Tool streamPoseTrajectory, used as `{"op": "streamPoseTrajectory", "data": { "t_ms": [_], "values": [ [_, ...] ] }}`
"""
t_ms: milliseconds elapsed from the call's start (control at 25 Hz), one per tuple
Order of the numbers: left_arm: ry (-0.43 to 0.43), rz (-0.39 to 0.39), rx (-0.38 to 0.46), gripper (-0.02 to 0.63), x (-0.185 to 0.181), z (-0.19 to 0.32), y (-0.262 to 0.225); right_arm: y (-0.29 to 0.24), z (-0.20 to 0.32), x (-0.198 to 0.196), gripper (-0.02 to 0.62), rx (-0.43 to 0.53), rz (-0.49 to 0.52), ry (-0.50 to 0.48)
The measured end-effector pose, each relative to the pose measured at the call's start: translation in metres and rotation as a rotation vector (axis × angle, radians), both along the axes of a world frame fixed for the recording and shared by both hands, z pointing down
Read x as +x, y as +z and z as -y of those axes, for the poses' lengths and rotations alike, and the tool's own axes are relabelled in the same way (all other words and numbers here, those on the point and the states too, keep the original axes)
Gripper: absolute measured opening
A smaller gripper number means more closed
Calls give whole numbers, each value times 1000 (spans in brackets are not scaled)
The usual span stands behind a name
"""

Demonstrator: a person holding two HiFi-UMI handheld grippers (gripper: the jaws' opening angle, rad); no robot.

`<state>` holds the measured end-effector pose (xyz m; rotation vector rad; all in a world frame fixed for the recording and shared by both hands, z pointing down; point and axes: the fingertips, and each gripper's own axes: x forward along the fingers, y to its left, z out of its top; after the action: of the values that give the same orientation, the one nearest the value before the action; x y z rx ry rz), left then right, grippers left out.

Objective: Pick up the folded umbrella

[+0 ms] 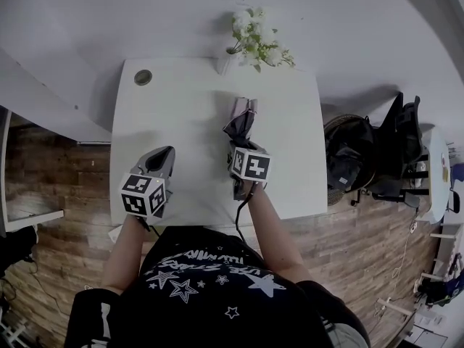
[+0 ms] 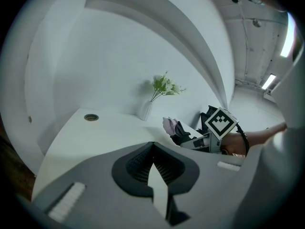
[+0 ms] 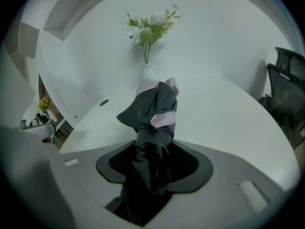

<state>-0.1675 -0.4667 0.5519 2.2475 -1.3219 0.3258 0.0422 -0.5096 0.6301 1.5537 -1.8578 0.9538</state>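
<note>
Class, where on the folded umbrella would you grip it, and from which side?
Probably grip the folded umbrella at its narrow near end, approaching from the near side along its length; it lies lengthwise pointing away, and loose fabric bulges farther up.

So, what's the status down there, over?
Left gripper shut, empty. Right gripper closed on the folded umbrella, at the table. Nothing blocking; flower vase stands beyond it.
</note>
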Motion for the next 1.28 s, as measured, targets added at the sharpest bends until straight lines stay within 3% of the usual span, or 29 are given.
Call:
{"op": "streamPoseTrajectory", "data": {
  "t_ms": [600, 1280],
  "values": [
    [-45, 30, 92, 0, 26, -61, -40, -51, -57, 27, 233, 122, 116, -19],
    [-53, 49, 162, 0, 68, -167, -66, -86, -165, 73, 233, 183, 125, -65]
  ]
}}
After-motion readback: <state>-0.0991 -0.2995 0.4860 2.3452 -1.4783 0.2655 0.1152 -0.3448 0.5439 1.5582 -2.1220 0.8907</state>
